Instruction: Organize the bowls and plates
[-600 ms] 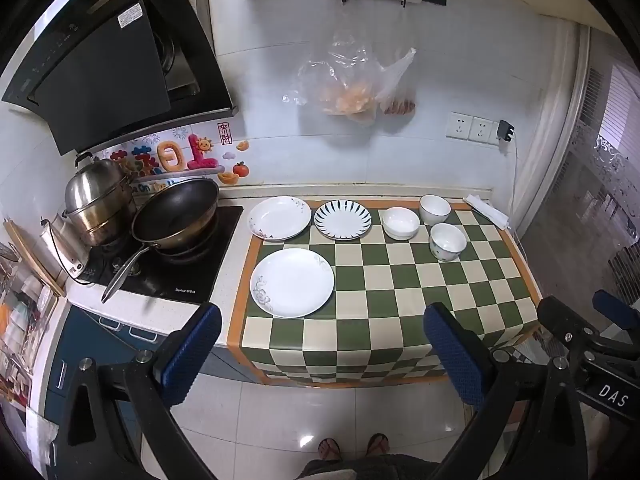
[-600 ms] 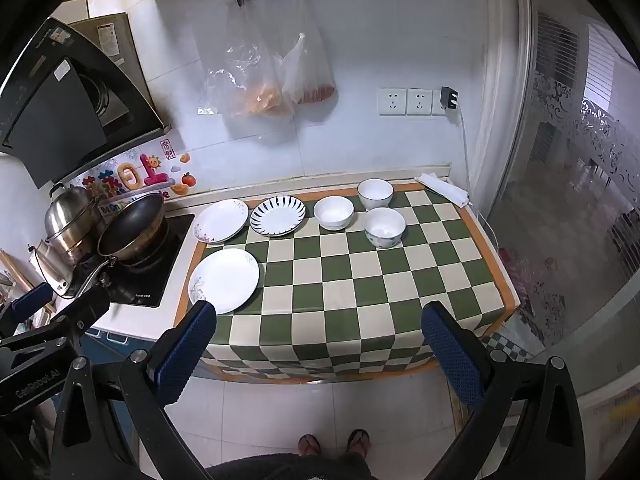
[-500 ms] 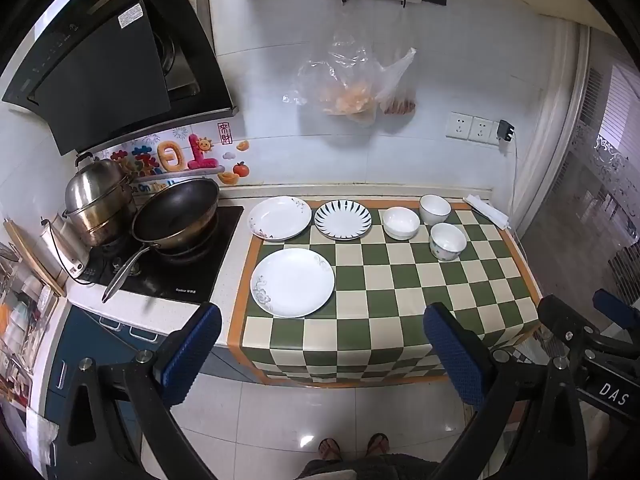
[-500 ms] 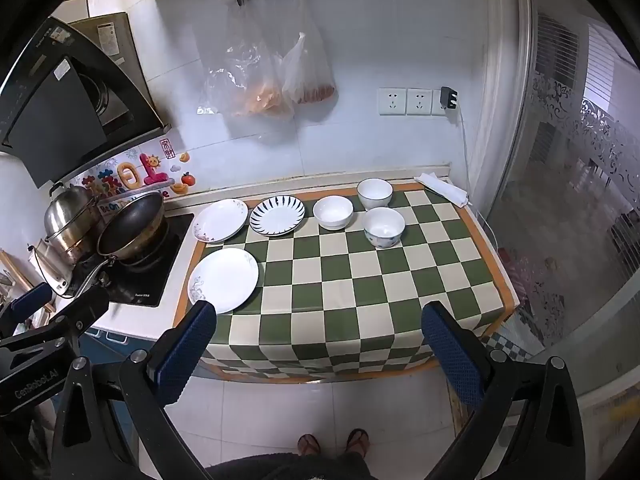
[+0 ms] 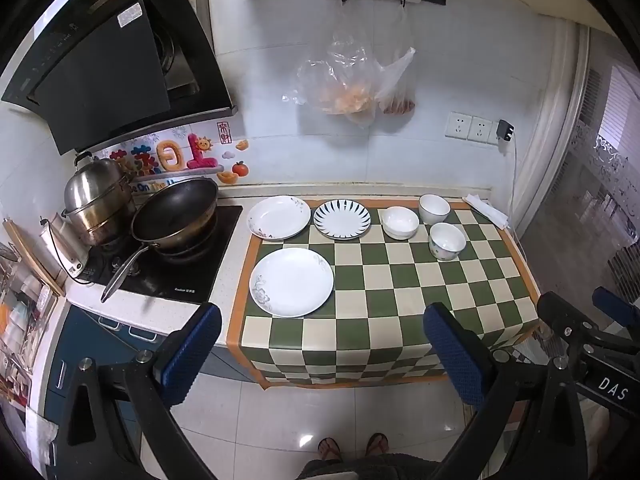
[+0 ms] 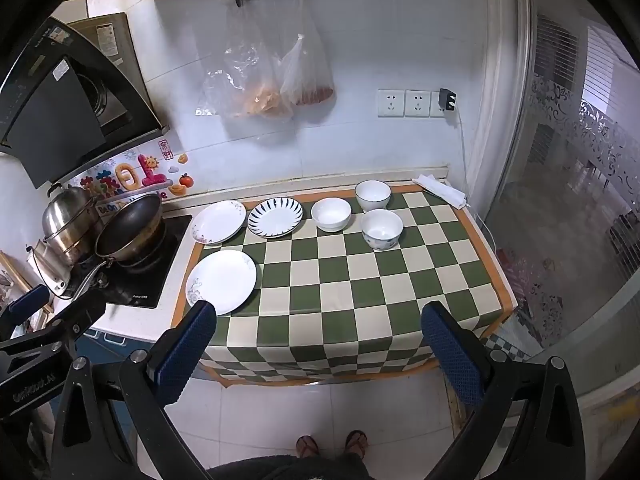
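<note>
Checkered mat (image 5: 404, 292): front and right squares bare, open to approach from the near edge. Plates (image 5: 291, 281) crowd the left side; bowls (image 5: 447, 241) stand along the back right. Wok (image 5: 175, 213) and pot (image 5: 98, 196) bound the left; hanging bags (image 5: 348, 80) overhang the rear wall.

White tiled wall (image 5: 280, 20), rail with two hanging plastic bags (image 5: 352, 80). Black range hood (image 5: 104, 76) upper left, colourful stickers (image 5: 180, 156) below. Wall sockets (image 6: 404, 103) with plugged charger (image 6: 447, 99). Bench under green-and-cream checkered cloth (image 5: 400, 280). Black cooktop (image 5: 180, 264) carrying wok (image 5: 176, 214) and steel pot (image 5: 98, 196). Glossy pale floor tiles (image 6: 360, 412). Frosted patterned glass door (image 6: 568, 200) at right.
</note>
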The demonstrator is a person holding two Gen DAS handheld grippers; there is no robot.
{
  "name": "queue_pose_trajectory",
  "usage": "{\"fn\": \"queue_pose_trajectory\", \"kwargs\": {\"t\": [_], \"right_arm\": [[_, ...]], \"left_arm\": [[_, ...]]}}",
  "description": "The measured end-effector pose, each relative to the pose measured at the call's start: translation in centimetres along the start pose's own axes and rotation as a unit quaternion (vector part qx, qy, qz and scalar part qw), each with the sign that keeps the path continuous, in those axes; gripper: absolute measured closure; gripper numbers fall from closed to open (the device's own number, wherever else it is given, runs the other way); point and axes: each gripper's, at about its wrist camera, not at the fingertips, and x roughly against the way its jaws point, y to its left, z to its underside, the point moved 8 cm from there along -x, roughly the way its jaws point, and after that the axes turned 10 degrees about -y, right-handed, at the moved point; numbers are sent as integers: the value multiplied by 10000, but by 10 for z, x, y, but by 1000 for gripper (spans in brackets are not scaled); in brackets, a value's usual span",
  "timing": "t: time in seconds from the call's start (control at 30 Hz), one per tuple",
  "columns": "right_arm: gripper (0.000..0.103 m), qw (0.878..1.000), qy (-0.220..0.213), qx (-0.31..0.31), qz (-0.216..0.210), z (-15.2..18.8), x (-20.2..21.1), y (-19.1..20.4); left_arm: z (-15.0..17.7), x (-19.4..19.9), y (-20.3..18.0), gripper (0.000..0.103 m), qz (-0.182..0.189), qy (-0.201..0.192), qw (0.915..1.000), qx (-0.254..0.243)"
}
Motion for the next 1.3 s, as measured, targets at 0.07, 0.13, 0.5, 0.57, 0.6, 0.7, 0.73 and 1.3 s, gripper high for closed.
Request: {"fn": "queue_pose_trajectory", "kwargs": {"t": [0.07, 0.13, 0.5, 0.57, 0.6, 0.7, 0.73, 1.3], "right_arm": [[0, 10000, -2, -4, -3, 1, 1, -2], [0, 10000, -4, -6, 3, 2, 1, -1], [0, 10000, -2, 2, 4, 1, -1, -3], [0, 10000, -9, 5, 3, -1, -2, -3], [0, 10000, -12, 7, 5, -1, -2, -4], [0, 10000, -14, 4, 4, -1, -2, -3], [0, 10000, -12, 1, -4, -1, -3, -4], [0, 10000, -50, -13, -13, -10, 0, -1]], "left_arm": [[0, 1, 0, 0, 4, 0, 10000, -1], [0, 1, 0, 0, 2, -1, 10000, -9], [-3, -3, -2, 0, 2, -7, 10000, -15], [-3, -3, -1, 0, -1, -11, 10000, -16], [-3, -3, -2, 0, 2, -14, 10000, -11], [-3, -3, -5, 0, -7, -31, 10000, -19], [-4, -4, -5, 0, -8, -31, 10000, -21], [-4, -2, -4, 0, -1, -49, 10000, -17]]}}
